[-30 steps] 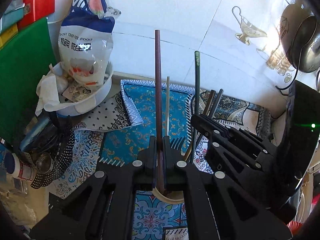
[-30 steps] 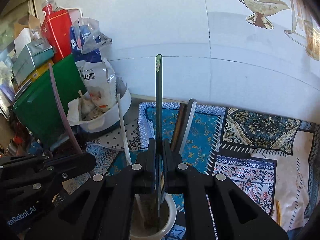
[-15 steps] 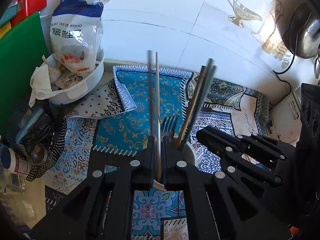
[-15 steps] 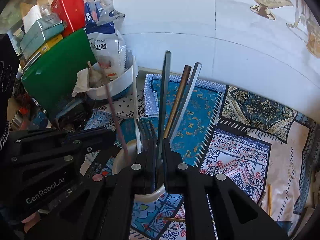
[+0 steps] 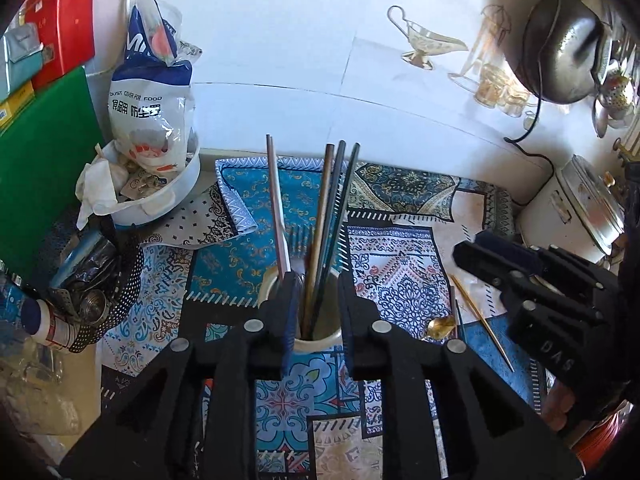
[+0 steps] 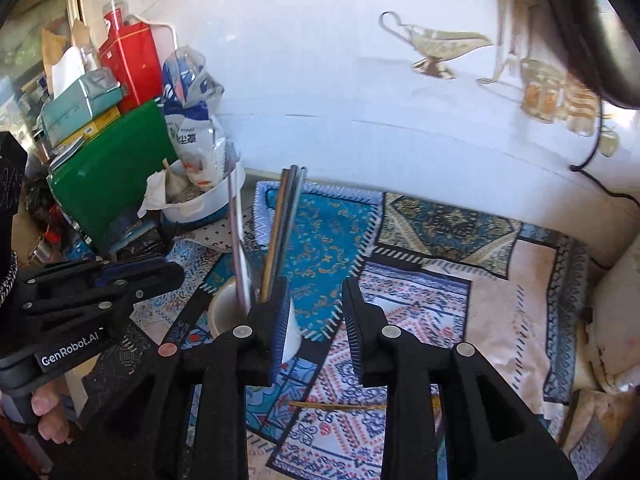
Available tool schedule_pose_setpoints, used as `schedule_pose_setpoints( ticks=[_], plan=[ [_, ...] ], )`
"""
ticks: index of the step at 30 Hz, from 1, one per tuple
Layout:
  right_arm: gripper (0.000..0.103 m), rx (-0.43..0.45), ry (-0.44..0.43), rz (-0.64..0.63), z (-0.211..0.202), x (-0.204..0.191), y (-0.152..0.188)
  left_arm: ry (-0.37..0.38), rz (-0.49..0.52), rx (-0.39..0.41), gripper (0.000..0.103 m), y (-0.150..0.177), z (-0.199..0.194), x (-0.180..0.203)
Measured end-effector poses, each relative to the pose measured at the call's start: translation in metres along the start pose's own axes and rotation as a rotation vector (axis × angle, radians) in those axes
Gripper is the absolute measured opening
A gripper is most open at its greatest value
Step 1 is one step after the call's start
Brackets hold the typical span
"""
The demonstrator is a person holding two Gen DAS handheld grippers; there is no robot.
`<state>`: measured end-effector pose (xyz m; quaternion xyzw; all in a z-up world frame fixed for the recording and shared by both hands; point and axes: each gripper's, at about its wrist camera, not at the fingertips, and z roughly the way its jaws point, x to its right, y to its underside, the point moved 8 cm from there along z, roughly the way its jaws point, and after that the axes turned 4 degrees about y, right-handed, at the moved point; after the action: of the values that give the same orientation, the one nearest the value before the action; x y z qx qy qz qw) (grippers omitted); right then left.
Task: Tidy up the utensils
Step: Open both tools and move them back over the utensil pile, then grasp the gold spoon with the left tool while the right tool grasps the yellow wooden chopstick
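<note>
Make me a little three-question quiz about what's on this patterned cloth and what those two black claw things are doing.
1. Where do the chopsticks stand?
A. in the white cup
B. flat on the cloth
C. in the white bowl by the wall

2. What colour is the spoon lying on the cloth?
A. red
B. gold
C. black

3. How are the two grippers?
A. both open, holding nothing
B. both clamped on a chopstick
C. one open, one shut

Answers:
1. A, their lower ends go down into the white cup.
2. B, the spoon gleams gold.
3. A, the left gripper and the right gripper each show a wide empty gap between the fingers.
</note>
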<state>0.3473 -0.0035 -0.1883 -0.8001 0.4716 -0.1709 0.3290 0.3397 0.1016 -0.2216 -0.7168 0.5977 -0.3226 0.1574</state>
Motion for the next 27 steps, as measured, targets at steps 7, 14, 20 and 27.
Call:
schedule_pose_setpoints(
  ticks=[7,14,20,27],
  plan=[
    [0.035,-0.011,0.079,0.053,-0.018,0.034,0.024,0.002,0.050,-0.025,0.038,0.015,0.002,0.021],
    [0.037,-0.084,0.179,0.128,-0.024,0.086,0.069,0.034,0.057,-0.090,0.045,0.038,0.023,0.043],
    [0.037,-0.165,0.235,0.219,-0.024,0.128,0.110,0.060,0.068,-0.182,0.045,0.067,0.049,0.060],
    [0.037,-0.301,0.218,0.276,-0.003,0.141,0.161,0.069,0.091,-0.279,0.045,0.102,0.075,0.078]
  ],
)
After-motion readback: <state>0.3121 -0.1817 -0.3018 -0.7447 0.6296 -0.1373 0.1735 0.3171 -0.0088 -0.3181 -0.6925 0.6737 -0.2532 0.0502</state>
